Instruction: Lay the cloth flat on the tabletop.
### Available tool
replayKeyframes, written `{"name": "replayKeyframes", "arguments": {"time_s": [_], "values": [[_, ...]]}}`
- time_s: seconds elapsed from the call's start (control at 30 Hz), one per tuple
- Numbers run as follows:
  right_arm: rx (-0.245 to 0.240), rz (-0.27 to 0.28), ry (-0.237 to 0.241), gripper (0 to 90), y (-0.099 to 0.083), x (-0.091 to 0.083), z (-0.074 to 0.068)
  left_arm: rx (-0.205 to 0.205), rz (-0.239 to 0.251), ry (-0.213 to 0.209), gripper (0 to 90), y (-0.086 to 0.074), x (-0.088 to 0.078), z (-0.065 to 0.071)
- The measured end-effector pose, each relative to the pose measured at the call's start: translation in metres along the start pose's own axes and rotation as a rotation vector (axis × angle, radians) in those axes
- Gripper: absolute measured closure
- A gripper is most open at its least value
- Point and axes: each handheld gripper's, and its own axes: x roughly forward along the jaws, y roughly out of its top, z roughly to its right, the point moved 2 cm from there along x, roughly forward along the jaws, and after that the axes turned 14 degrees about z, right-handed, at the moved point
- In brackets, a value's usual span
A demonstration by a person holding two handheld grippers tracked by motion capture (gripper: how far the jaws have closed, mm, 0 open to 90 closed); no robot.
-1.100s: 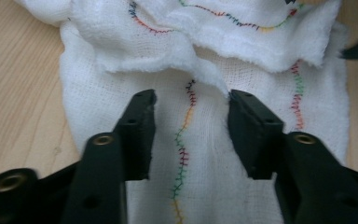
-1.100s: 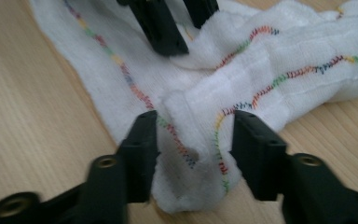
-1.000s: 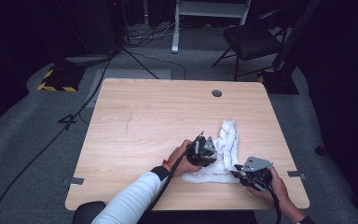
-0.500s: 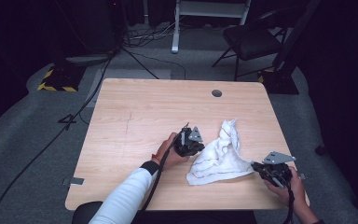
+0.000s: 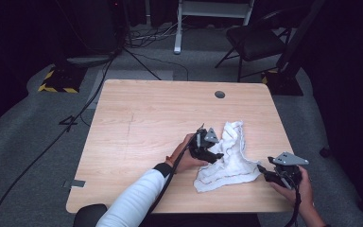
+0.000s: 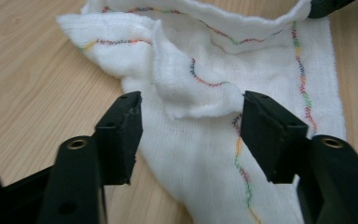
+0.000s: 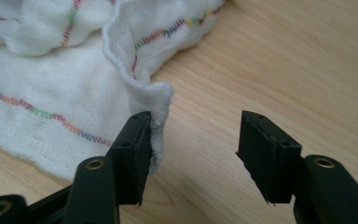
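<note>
Since the earlier frame, both grippers had let go: their jaws had just been opening, and the cloth (image 5: 227, 158), then lifted and stretched between them, had dropped back onto the table (image 5: 146, 123). It lay rumpled at the near right of the tabletop. The left gripper (image 5: 211, 150) stood released at the cloth's left edge, a raised fold lying loose between its jaws. The right gripper (image 5: 269, 174) stood released at the near-right corner. Judged from this, the spreading was partly done; folds were left to flatten. The right gripper view showed a cloth corner (image 7: 156, 100) brushing one pad, undetectable from the high view; the left gripper view showed the coloured stitching (image 6: 205, 79).
</note>
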Motion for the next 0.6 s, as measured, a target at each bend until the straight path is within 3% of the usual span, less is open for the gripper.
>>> {"name": "replayKeyframes", "arguments": {"time_s": [0.1,0.17,0.27,0.33,0.47,0.6], "values": [[-0.030,0.014,0.013,45.9,0.000,0.003,-0.005,-0.016,-0.037,0.028,32.2,0.002,0.016,-0.003],[-0.030,0.019,0.028,48.2,0.000,0.004,-0.006,-0.046,-0.048,0.017,33.0,0.003,0.022,-0.006],[-0.028,0.022,0.057,51.0,-0.001,0.006,-0.008,-0.034,-0.081,0.004,47.3,0.001,0.032,-0.008],[-0.031,0.026,0.076,59.5,-0.001,0.006,-0.010,-0.010,-0.089,-0.021,60.2,-0.002,0.036,-0.008],[-0.073,0.030,0.126,74.8,0.000,0.006,-0.017,0.021,-0.071,-0.021,80.2,-0.001,0.033,-0.008],[-0.087,0.026,0.136,84.5,-0.001,0.006,-0.018,0.059,-0.045,-0.001,84.5,0.002,0.022,-0.011]]}}
